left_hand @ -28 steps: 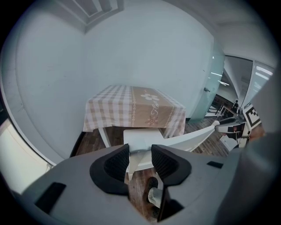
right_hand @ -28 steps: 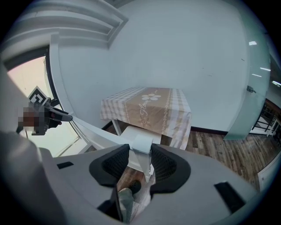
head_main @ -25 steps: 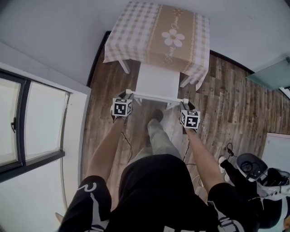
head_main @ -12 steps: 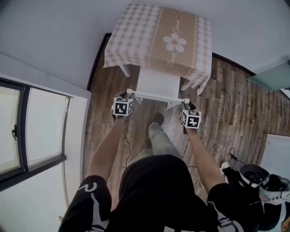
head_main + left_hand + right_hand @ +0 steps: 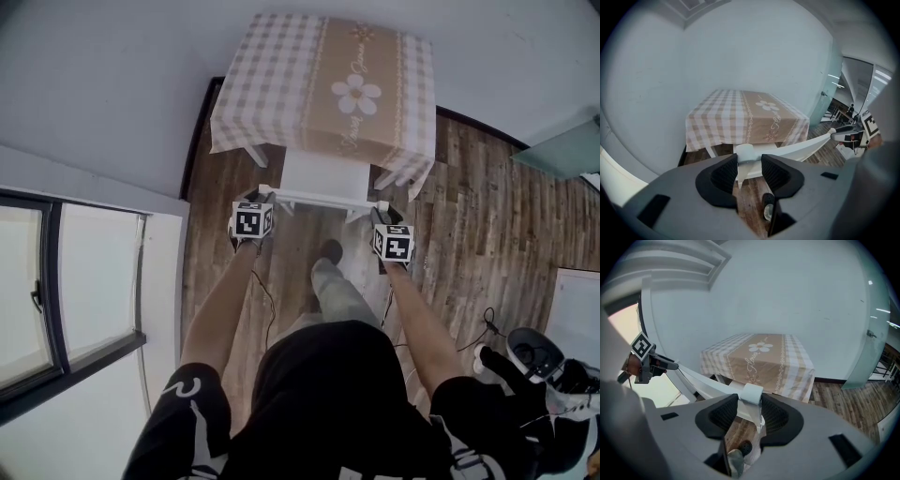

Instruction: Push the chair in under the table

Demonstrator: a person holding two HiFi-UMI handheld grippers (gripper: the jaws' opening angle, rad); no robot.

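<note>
Item, white chair (image 5: 323, 176): stands at 12 o'clock from the person in the head view, its seat partly beneath the near edge of the table (image 5: 255, 150), its front hidden by the hanging tablecloth (image 5: 323, 84); the rear of the seat and the top rail (image 5: 323, 199) lie outside the table. Item, tablecloth: beige and white check, a tan centre band with a white flower, draped over all the table's sides, so that only white legs show below it. Item, left gripper (image 5: 749, 165): at 11 o'clock in the head view, jaws clamped on the left corner post of the chair back, pads pressing both sides of the post. Item, right gripper (image 5: 750, 406): at 1 o'clock, jaws likewise clamped on the right corner post, the rail curving away from it toward the other gripper. Item, shoe (image 5: 329, 250): on the plank floor (image 5: 487, 216) just behind the chair, between the two arms. Item, window (image 5: 56, 281): dark-framed, at 8 o'clock. Item, white wall: behind the table, from 10 to 2 o'clock.
</note>
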